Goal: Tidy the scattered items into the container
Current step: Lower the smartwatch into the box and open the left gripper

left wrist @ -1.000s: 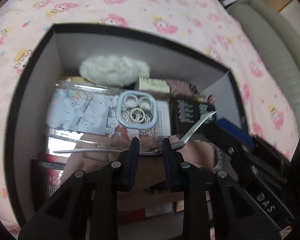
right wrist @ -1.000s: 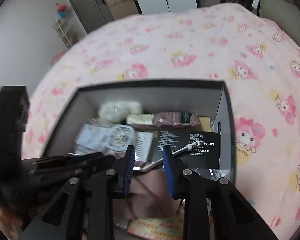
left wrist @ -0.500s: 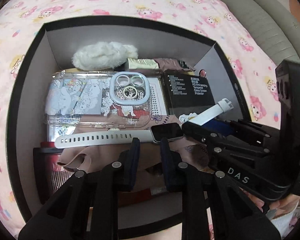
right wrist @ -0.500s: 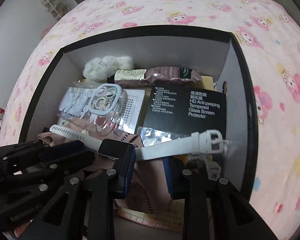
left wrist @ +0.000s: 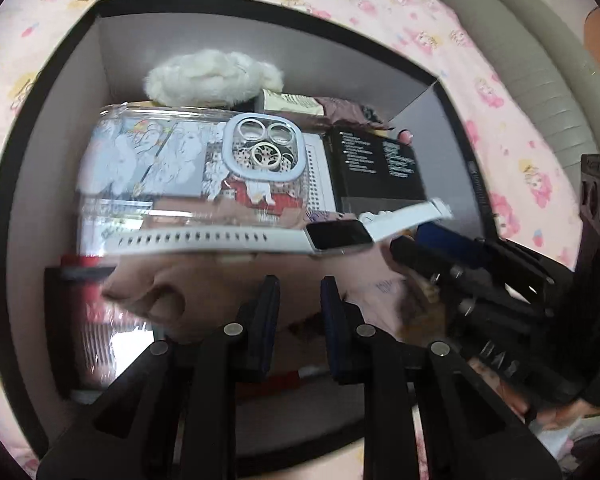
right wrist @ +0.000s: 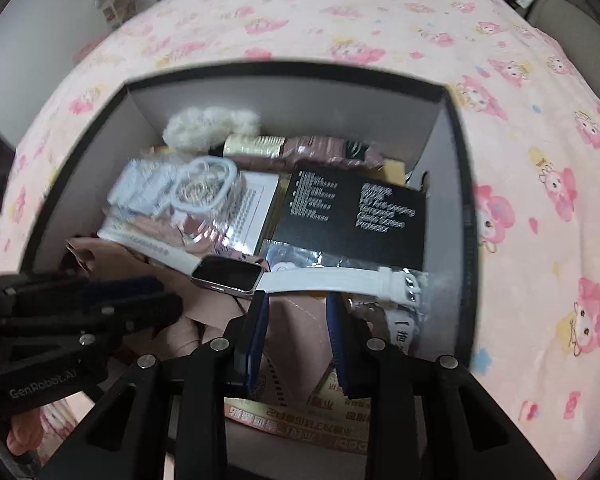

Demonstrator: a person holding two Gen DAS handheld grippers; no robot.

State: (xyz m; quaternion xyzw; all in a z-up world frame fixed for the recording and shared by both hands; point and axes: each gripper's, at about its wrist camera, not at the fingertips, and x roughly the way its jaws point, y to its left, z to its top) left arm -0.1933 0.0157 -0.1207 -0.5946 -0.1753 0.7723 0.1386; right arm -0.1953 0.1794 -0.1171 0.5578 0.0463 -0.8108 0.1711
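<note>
A black box (left wrist: 52, 92) with grey inner walls (right wrist: 464, 184) sits on the pink bedspread. A white-strapped smartwatch (left wrist: 332, 236) lies flat across the items inside; it also shows in the right wrist view (right wrist: 228, 274). My left gripper (left wrist: 300, 284) is open and empty, just short of the watch above pink cloth. My right gripper (right wrist: 296, 300) is open and empty, its tips just under the white strap. The box also holds a clear phone case (left wrist: 260, 148), a black screen-protector box (right wrist: 352, 216) and a white fluffy item (left wrist: 212, 76).
The pink cartoon-print bedspread (right wrist: 540, 160) surrounds the box. A grey padded headboard or sofa (left wrist: 540, 80) lies at the upper right in the left wrist view. Each gripper shows at the edge of the other's view.
The watch was held up between both grippers a second ago. It now lies flat in the box and both grippers have let go and drawn back slightly.
</note>
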